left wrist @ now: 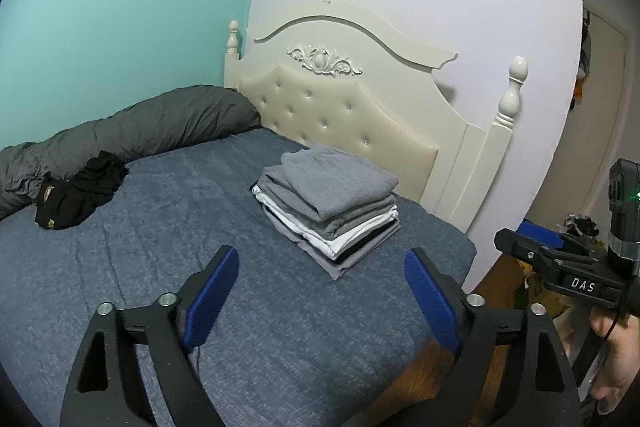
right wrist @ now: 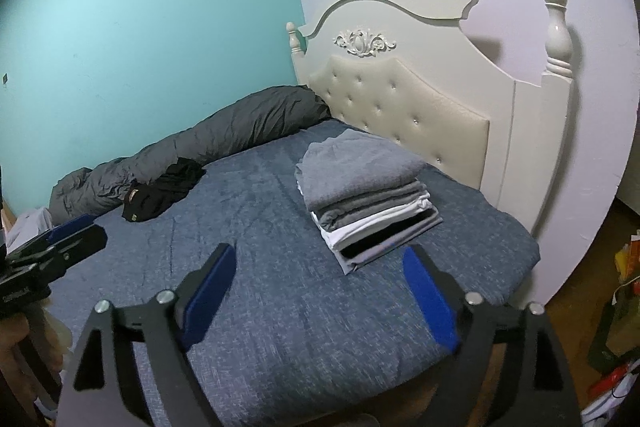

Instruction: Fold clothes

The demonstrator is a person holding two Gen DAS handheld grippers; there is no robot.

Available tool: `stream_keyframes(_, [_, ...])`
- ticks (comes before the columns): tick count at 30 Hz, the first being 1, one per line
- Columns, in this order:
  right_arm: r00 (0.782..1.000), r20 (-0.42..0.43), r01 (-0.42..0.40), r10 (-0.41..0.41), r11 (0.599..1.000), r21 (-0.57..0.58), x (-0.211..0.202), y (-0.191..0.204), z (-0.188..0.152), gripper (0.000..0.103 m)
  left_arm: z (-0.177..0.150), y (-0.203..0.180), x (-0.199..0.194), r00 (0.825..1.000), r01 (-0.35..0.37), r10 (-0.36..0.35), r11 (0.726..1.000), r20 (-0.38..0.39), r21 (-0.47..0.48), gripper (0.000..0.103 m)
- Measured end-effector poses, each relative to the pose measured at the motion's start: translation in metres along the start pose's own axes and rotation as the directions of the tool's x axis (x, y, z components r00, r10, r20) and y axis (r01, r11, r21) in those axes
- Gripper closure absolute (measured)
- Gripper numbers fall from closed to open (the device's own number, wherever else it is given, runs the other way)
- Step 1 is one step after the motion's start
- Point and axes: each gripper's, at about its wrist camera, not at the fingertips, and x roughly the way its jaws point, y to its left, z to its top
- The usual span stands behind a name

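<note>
A neat stack of folded clothes (left wrist: pixel 328 211) (right wrist: pixel 366 195), grey on top with white and black layers below, sits on the blue bedspread (left wrist: pixel 160 247) (right wrist: pixel 256 227) near the headboard. A crumpled black garment (left wrist: pixel 80 191) (right wrist: pixel 164 189) lies unfolded at the far left of the bed. My left gripper (left wrist: pixel 322 267) hovers open above the bed, short of the stack, with nothing between its blue pads. My right gripper (right wrist: pixel 320 263) is also open and empty, just in front of the stack. Each gripper shows at the edge of the other's view.
A rolled dark grey duvet (left wrist: pixel 132 131) (right wrist: pixel 208 143) runs along the teal wall. A cream tufted headboard (left wrist: pixel 344 107) (right wrist: pixel 400 103) stands behind the stack. Wooden floor and clutter (right wrist: pixel 616 307) lie right of the bed. A hand (left wrist: pixel 616 355) holds the right gripper.
</note>
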Motion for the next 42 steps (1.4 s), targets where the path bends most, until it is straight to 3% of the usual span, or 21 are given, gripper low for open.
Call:
stream_keyframes(5, [1.0, 0.002, -0.007, 0.007, 1.0, 0.013, -0.004, -0.001, -0.007, 0.006, -0.004, 0.0, -0.004, 1.0, 0.002, -0.002, 1.0, 0.001, 0.002, 0.001])
stream_keyframes(11, [1.0, 0.02, 0.016, -0.016, 1.0, 0.012, -0.012, 0.0, -0.014, 0.001, -0.008, -0.003, -0.009, 1.0, 0.005, -0.005, 1.0, 0.011, 0.01, 0.0])
stream_keyframes(42, [0.999, 0.045, 0.008, -0.009, 1.0, 0.004, -0.029, 0.009, -0.032, 0.0, -0.028, -0.01, -0.026, 1.0, -0.007, 0.007, 1.0, 0.012, -0.005, 0.0])
